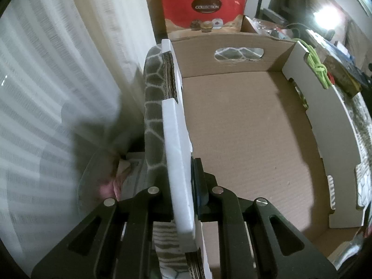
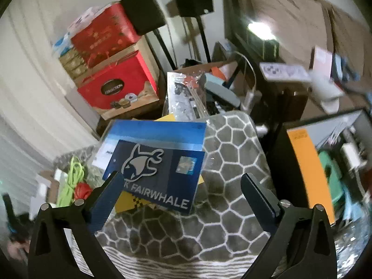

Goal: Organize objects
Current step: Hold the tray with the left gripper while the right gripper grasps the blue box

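The left gripper (image 1: 183,186) pinches the white side wall of the cardboard box (image 1: 244,139), which sits on a patterned blanket (image 2: 227,162), while the right gripper (image 2: 183,190) hangs spread above a blue packet (image 2: 160,162), seemingly not touching it

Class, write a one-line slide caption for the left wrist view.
Left gripper clamps the white side wall of an empty cardboard box.
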Demonstrator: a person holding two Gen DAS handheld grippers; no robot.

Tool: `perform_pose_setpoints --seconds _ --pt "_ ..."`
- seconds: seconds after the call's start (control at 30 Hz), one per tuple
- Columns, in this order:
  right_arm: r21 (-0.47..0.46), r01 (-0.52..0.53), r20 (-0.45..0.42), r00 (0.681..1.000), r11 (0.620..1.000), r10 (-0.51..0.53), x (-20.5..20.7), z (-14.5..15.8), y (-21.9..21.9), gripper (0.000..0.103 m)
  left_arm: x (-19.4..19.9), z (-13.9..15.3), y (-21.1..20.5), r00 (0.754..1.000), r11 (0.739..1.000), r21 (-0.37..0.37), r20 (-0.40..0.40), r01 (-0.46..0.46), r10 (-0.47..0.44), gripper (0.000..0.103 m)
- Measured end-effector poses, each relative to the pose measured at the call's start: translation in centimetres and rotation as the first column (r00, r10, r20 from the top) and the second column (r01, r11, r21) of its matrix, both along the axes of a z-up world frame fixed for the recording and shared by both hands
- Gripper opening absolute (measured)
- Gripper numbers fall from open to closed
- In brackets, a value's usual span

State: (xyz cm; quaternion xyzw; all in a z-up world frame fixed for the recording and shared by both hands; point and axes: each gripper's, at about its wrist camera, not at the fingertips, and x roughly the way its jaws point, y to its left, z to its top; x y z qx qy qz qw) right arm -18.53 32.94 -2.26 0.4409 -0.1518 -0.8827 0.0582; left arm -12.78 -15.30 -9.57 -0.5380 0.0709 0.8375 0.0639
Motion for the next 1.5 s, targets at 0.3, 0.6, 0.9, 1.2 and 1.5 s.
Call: perform_pose_setpoints --seconds 0.3,0.6,0.9,1.2,1.5 --pt "-0.184 0.002 0.078 0.997 0.983 0.012 -0.9 -3.0 1.1 0.073 -0.2 -0.1 -0.4 1.0 1.0 0.025 0.007 -0.007 0.006 0.012" --pt "-0.318 -0.01 0.095 0.995 0.948 0.042 -0.5 -4.0 1.4 0.024 -0.2 -0.1 -0.2 1.0 1.0 0.023 0.006 -0.007 0.007 0.012" --pt "-0.515 0.003 0.092 0.994 0.857 0.052 0.5 -4.7 2.8 0.005 -0.2 -0.1 -0.2 1.0 1.0 0.024 0.007 -0.007 0.007 0.012" --pt "-0.501 -0.014 0.064 0.997 0.865 0.053 2.7 -2.9 3.1 0.004 -0.2 -0.2 -0.1 1.0 1.0 0.002 0.008 -0.02 0.02 0.02" --pt "-0.496 -0.005 0.081 0.995 0.868 0.052 2.8 -3.9 3.3 0.005 0.2 -0.1 -0.3 1.0 1.0 0.007 0.007 -0.016 0.016 0.018"
